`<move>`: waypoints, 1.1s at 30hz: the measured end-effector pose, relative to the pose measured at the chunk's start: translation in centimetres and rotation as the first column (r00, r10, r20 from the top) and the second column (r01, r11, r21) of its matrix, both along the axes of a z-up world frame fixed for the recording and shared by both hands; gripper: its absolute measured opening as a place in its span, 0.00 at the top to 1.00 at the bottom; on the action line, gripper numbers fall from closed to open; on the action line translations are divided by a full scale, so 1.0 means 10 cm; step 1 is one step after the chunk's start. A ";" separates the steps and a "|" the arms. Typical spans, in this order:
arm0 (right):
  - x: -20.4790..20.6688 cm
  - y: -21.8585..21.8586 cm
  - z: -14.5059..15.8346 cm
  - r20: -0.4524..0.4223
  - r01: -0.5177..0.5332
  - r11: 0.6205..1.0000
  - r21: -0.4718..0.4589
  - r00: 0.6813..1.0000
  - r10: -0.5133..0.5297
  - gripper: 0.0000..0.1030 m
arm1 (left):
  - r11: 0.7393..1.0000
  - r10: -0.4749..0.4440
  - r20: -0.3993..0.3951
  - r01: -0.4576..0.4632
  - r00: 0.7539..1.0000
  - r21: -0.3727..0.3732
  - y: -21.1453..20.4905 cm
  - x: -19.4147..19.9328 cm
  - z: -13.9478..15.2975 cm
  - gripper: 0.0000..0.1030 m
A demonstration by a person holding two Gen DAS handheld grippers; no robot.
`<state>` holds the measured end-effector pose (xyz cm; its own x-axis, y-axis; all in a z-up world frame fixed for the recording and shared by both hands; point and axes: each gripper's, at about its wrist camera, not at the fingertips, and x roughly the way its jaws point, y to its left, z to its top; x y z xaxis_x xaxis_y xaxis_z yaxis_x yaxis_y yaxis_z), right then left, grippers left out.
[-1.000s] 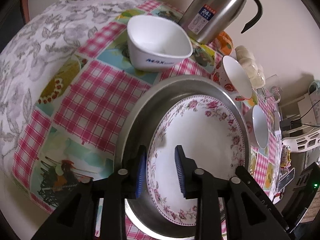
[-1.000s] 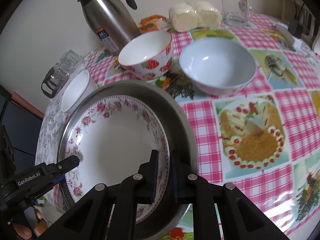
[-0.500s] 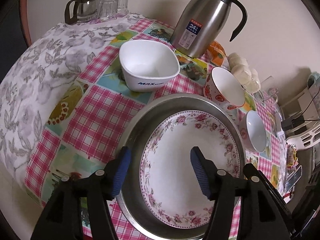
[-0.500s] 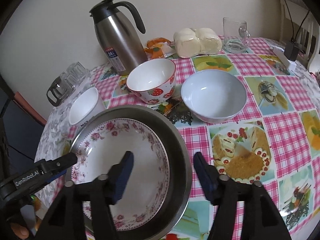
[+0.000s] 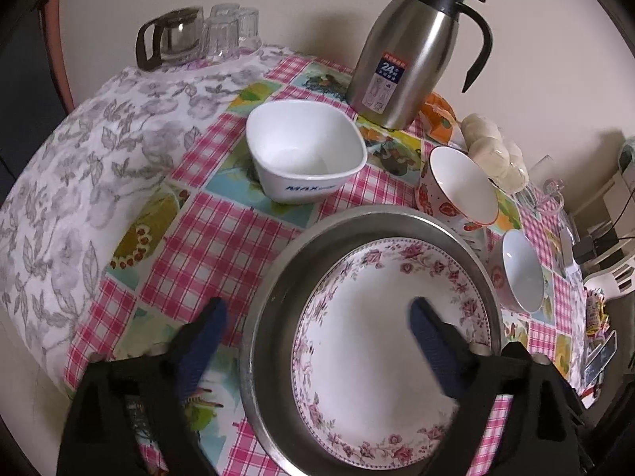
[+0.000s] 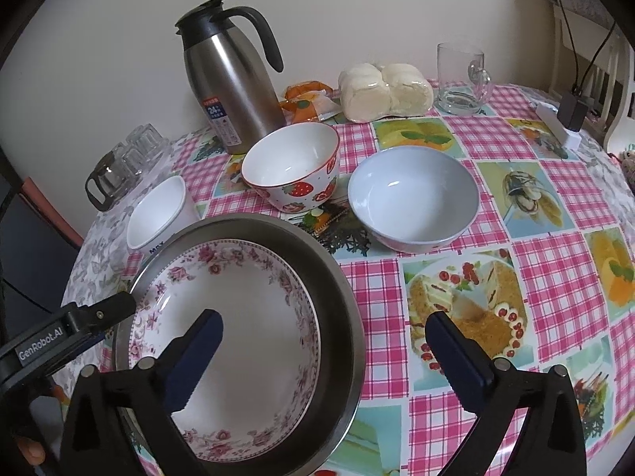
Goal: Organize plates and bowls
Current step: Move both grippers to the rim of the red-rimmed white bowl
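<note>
**Both grippers spread wide over the floral plate in the steel pan**

Your left gripper [image 5: 317,331] has its fingers [image 5: 200,347] spread wide and holds nothing. One blue pad sits outside the left rim of the round steel pan [image 5: 266,301], over the checked tablecloth, and the other hangs over the floral plate [image 5: 381,317]. Whether either pad touches the plate or pan cannot be told from here.

Your right gripper [image 6: 323,351] is likewise wide apart and empty-handed. Its left pad is over the floral plate [image 6: 238,297]; its right pad is past the pan's right rim [image 6: 341,301], above the cake picture on the cloth. The left gripper's black arm [image 6: 71,325] reaches in at the pan's left edge in this view.

The floral plate lies flat inside the steel pan, at the near side of the surface [image 6: 535,269].

Beyond the pan, in the left wrist view, you have a white square bowl [image 5: 305,154] with blue lettering just past the far rim. To its right stands the strawberry-print bowl [image 5: 456,190], and nearer on the right the pale blue bowl [image 5: 520,269], close beside the pan.

At the far edge stands a stainless steel thermal carafe [image 5: 405,55] with a black handle. On the far left are a small glass pot [image 5: 170,37] and upturned glasses [image 5: 232,27]. In the right wrist view, a bag of white buns [image 6: 385,91] and a glass mug [image 6: 462,75] sit along the far side, to the right of the carafe [image 6: 230,75].
</note>
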<state>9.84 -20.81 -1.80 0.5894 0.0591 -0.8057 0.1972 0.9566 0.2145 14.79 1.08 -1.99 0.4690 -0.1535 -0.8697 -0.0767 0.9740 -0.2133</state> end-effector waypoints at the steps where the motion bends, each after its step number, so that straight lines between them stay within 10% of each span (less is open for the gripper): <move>1: 0.00 0.00 0.00 0.002 0.002 1.000 -0.005 1.000 -0.002 0.00 | 1.000 -0.002 0.013 0.002 1.000 0.007 -0.01 0.00 0.02 0.04; 33: 0.43 -0.45 0.48 0.202 0.078 0.995 0.055 0.975 -0.088 0.00 | 0.994 -0.109 0.327 0.110 0.939 0.016 -0.46 0.58 0.36 0.03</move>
<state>14.19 -25.27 2.97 0.7458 0.0372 -0.6652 0.2231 0.9269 0.3019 20.64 -3.50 1.58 0.7077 -0.2222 -0.6706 0.1048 0.9718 -0.2114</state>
